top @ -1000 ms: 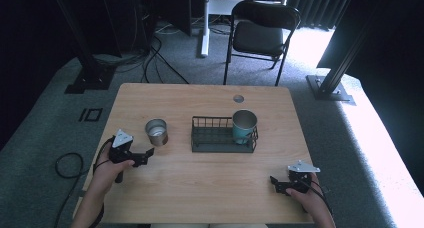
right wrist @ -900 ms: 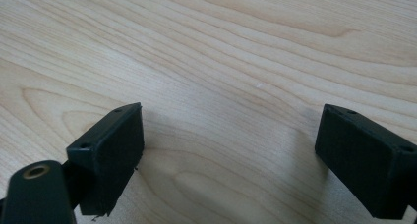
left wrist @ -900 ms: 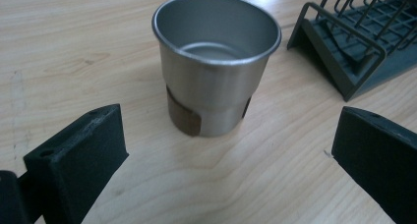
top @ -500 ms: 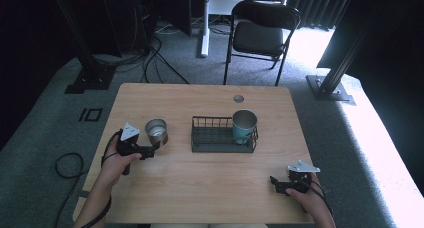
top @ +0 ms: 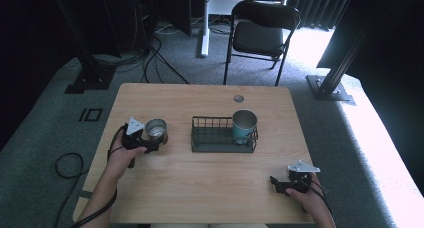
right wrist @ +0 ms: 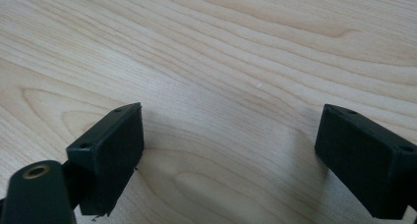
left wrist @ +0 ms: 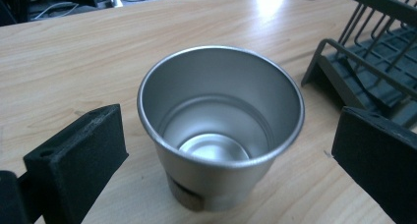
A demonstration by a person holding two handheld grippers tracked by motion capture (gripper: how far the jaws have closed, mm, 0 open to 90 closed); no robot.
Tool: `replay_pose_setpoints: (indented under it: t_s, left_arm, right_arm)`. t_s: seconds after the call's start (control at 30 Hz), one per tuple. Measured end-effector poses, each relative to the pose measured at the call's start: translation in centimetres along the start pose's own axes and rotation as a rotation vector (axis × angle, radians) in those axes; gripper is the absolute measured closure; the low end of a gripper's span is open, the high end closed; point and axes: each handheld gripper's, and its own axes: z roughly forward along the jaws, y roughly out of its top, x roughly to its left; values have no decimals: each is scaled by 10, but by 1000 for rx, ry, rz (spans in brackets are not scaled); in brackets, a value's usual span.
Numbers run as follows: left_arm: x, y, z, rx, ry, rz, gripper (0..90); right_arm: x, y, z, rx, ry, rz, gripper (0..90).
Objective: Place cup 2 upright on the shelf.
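Observation:
An empty steel cup (top: 156, 130) (left wrist: 221, 130) stands upright on the wooden table (top: 210, 183), left of a dark wire rack (top: 215, 138) (left wrist: 373, 62). My left gripper (top: 152, 144) (left wrist: 226, 155) is open, its jaws on either side of the cup without touching it. A second metal cup (top: 244, 126) with a teal lower half stands in the right end of the rack. My right gripper (top: 276, 184) (right wrist: 231, 155) is open near the table's front right corner, with only bare wood between its jaws.
A round cable hole (top: 238, 98) sits near the table's far edge. Beyond the table stands a black folding chair (top: 260, 35). Cables (top: 65, 163) lie on the carpet at the left.
My left gripper has moved forward and right to the steel cup, so its open jaws now flank it. The right gripper has stayed still.

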Motion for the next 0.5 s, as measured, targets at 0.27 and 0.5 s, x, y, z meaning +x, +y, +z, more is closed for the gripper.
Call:
replay_pose_setpoints:
  t_s: [0.27,0.5]
  left_arm:
    - [-1,3,11,-21,10,10,4]
    - [-4,3,18,-22,5,15,4]
  right_arm:
    - [0,0,0,0,0,0,108]
    - [0,0,0,0,0,0,108]
